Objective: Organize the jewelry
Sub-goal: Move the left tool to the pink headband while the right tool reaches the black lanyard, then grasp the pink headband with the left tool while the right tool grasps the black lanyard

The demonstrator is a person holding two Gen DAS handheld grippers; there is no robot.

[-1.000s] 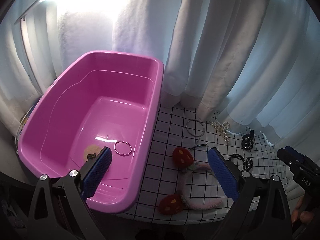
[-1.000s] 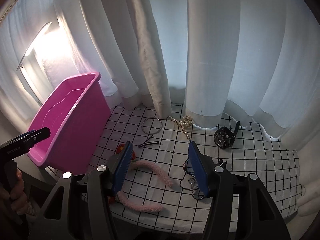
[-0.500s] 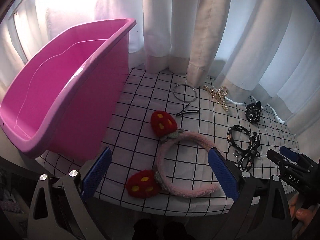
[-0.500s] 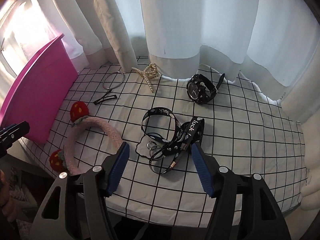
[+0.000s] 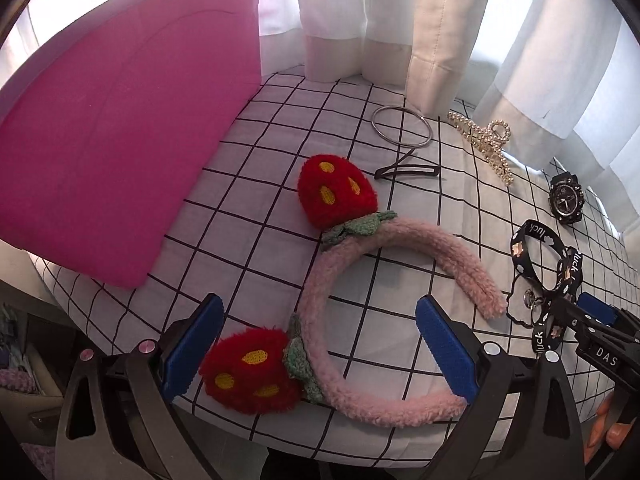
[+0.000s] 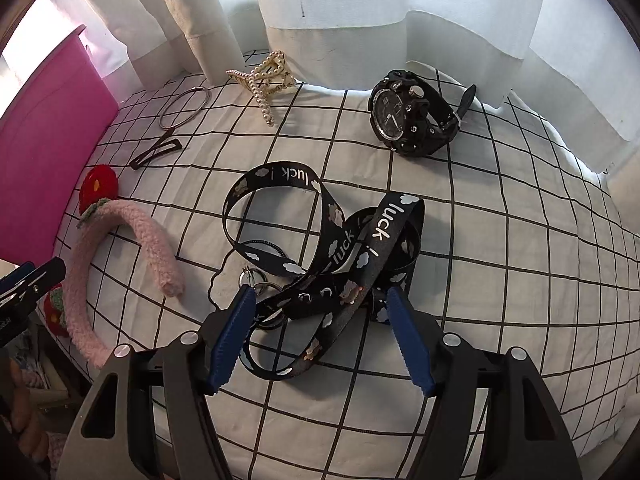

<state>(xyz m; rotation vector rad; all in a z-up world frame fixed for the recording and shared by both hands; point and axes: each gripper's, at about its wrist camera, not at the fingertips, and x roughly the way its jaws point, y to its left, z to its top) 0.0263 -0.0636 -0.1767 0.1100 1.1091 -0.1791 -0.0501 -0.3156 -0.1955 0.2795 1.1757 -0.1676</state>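
Left wrist view: the left gripper (image 5: 318,348) has its blue fingers (image 5: 192,346) spread wide, empty, straddling the fluffy pink headband with red strawberry ears (image 5: 384,312) at lower centre on the checked white cloth surface (image 5: 248,184). A magenta plastic bin (image 5: 120,128) fills the upper left. In the right wrist view, the right gripper (image 6: 320,336) is opening, its fingers (image 6: 408,340) either side of the black printed lanyard (image 6: 340,248) (not pressing it). Upper frame holds a black wristwatch (image 6: 408,118), pearl hair claw (image 6: 266,80), silver bangle (image 6: 185,108) and dark hair clip (image 6: 156,153).
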